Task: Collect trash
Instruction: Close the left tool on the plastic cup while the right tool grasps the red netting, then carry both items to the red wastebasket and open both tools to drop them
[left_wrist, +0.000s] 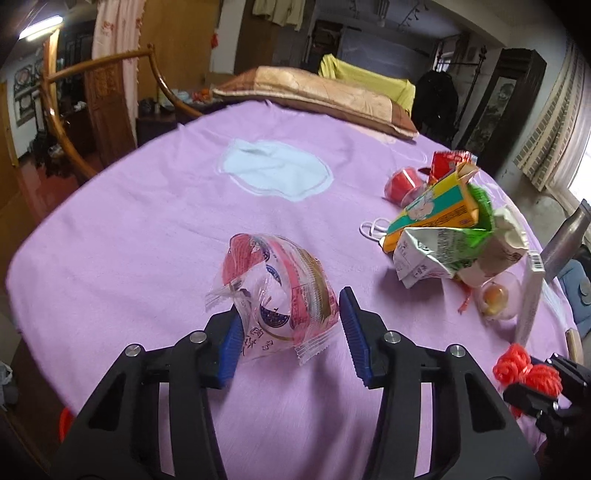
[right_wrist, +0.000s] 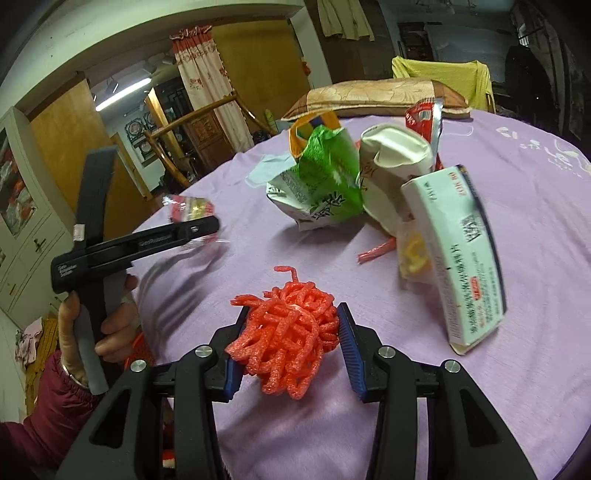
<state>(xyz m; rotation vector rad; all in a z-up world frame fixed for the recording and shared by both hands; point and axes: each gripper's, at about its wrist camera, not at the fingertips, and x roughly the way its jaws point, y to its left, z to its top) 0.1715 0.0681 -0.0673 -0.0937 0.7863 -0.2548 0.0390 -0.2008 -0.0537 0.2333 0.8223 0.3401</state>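
My left gripper (left_wrist: 290, 330) is open around a clear plastic wrapper with pink and red print (left_wrist: 275, 291) that lies on the purple tablecloth (left_wrist: 147, 229); its left pad touches the wrapper, its right pad stands apart. My right gripper (right_wrist: 291, 345) is closed onto a red foam fruit net (right_wrist: 290, 332), both pads pressing its sides just above the cloth. The net also shows in the left wrist view (left_wrist: 524, 369). The left gripper and the wrapper (right_wrist: 190, 208) show at the left of the right wrist view.
A heap of trash lies on the table: a green and white bag (right_wrist: 317, 181), a crumpled paper cup (right_wrist: 395, 158), a white medicine box (right_wrist: 461, 251), a yellow carton (left_wrist: 432, 206), red wrappers (left_wrist: 402, 182), a clear fruit shell (left_wrist: 496, 295). A light blue patch (left_wrist: 277, 170) marks the cloth. A cushion (left_wrist: 321, 94) lies at the far edge.
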